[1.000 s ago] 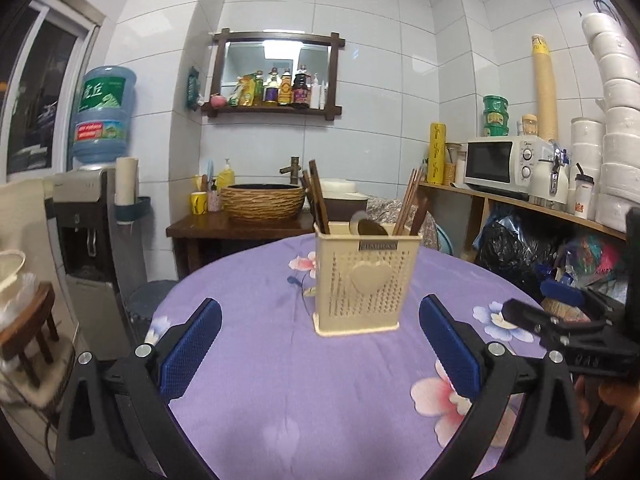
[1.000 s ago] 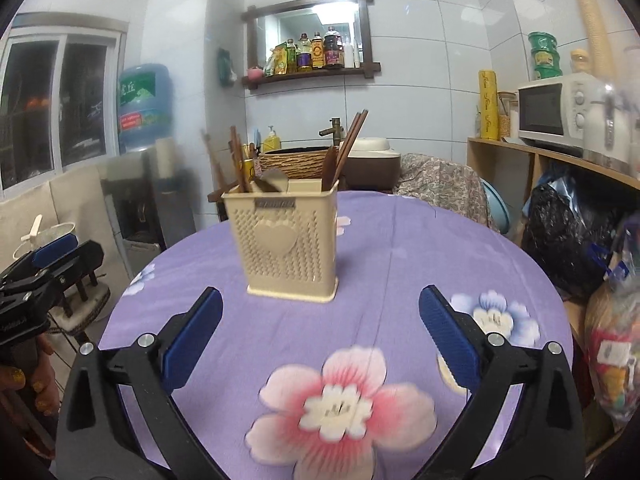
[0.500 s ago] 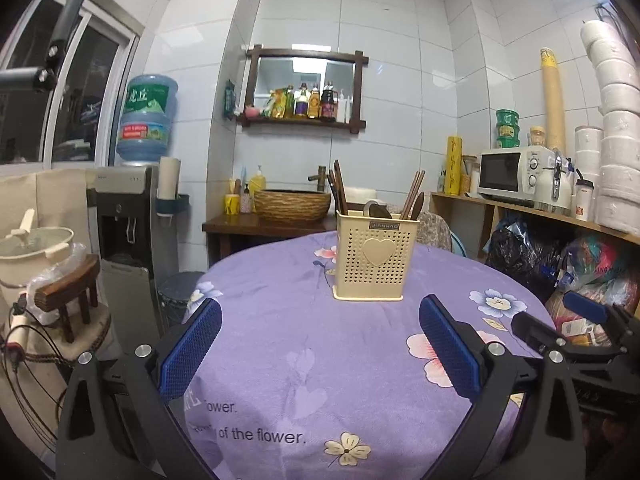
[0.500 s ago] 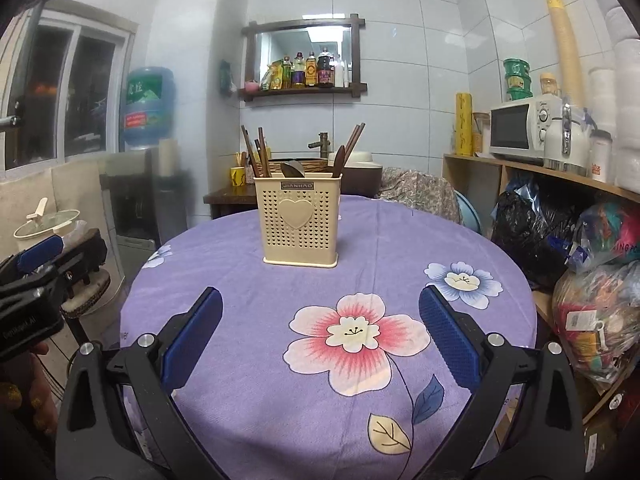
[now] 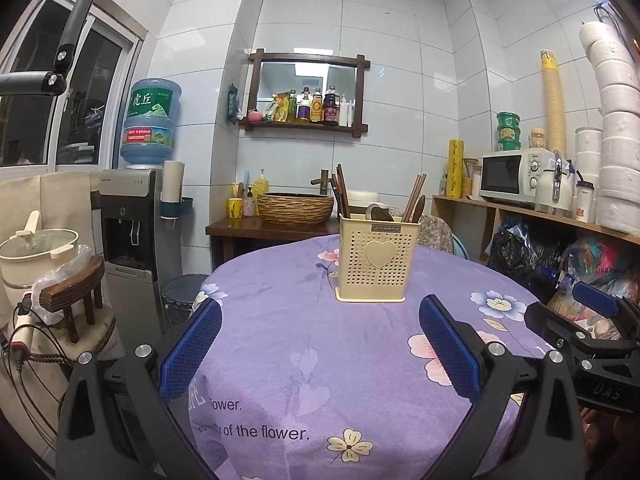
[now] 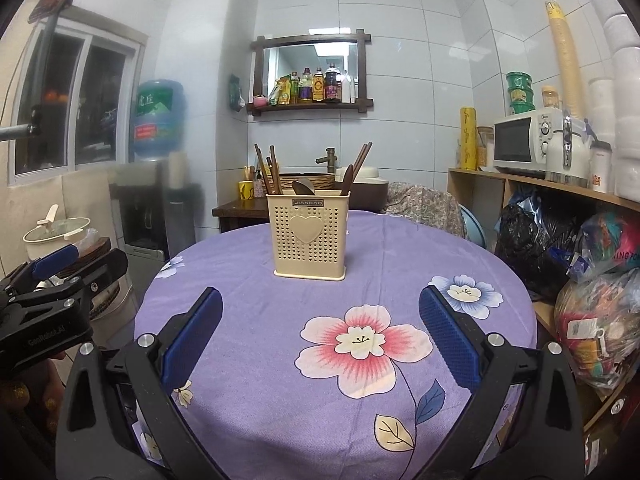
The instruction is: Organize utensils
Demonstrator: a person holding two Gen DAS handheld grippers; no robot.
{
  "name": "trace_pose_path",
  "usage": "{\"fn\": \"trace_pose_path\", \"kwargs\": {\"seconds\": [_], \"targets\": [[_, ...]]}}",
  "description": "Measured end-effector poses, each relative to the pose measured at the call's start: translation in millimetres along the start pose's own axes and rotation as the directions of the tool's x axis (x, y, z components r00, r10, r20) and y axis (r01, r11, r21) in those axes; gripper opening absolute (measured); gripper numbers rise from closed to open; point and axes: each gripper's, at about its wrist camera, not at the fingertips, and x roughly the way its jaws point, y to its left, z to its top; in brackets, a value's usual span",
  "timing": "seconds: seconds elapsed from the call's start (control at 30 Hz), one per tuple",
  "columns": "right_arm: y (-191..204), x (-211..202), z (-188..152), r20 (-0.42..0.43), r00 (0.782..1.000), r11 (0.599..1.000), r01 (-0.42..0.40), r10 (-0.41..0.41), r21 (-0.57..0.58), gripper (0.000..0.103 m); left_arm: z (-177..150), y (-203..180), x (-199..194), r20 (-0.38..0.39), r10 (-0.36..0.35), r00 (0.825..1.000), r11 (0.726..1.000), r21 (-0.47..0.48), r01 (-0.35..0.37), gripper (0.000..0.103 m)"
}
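A cream perforated utensil holder [image 5: 377, 265] with a heart on its front stands upright on the round purple flowered table [image 5: 312, 360]. Dark wooden chopsticks [image 5: 342, 192] and spoons [image 5: 380, 213] stick out of its top. The same holder [image 6: 309, 235] shows in the right wrist view, with chopsticks [image 6: 267, 168] leaning left and right. My left gripper [image 5: 320, 344] is open and empty, well back from the holder near the table's front edge. My right gripper [image 6: 320, 340] is likewise open and empty, at a similar distance. Each gripper appears at the side of the other's view.
A water dispenser [image 5: 132, 216] and a stool with a pot [image 5: 38, 248] stand left of the table. A wooden shelf with a microwave [image 5: 512, 178] and bags [image 5: 528, 256] runs along the right. A basket sink [image 5: 295, 208] sits behind the table.
Both grippers have pulled back and up from the holder, which now looks smaller and farther away. More of the tablecloth lies in front of them. Both stayed open.
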Motion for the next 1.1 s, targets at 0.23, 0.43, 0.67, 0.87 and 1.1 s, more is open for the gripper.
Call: {"fn": "trace_pose_path", "kwargs": {"seconds": [0.23,0.43,0.67,0.87,1.1], "targets": [[1.2,0.1,-1.0,-0.003,1.000,1.000,-0.001,0.001,0.000,0.097,0.4,1.2,-0.5,-0.005,0.009,1.000,1.000,-0.011,-0.009,0.098],[0.8,0.3,-0.8,-0.004,1.000,1.000,-0.001,0.001,0.001,0.097,1.3,1.1,0.3,-0.008,0.014,1.000,1.000,-0.012,-0.014,0.098],[0.3,0.3,-0.8,-0.003,1.000,1.000,0.000,0.000,0.001,0.097,1.2,2.3,1.0,-0.013,0.017,1.000,1.000,-0.013,-0.017,0.098],[0.8,0.3,-1.0,-0.004,1.000,1.000,0.001,-0.001,0.001,0.097,1.2,2.1,0.7,-0.014,0.025,1.000,0.999,-0.019,-0.025,0.098],[0.9,0.2,-0.7,-0.003,1.000,1.000,0.001,-0.001,0.001,0.097,1.0,0.9,1.2,-0.017,0.028,0.999,0.999,-0.019,-0.028,0.098]]}}
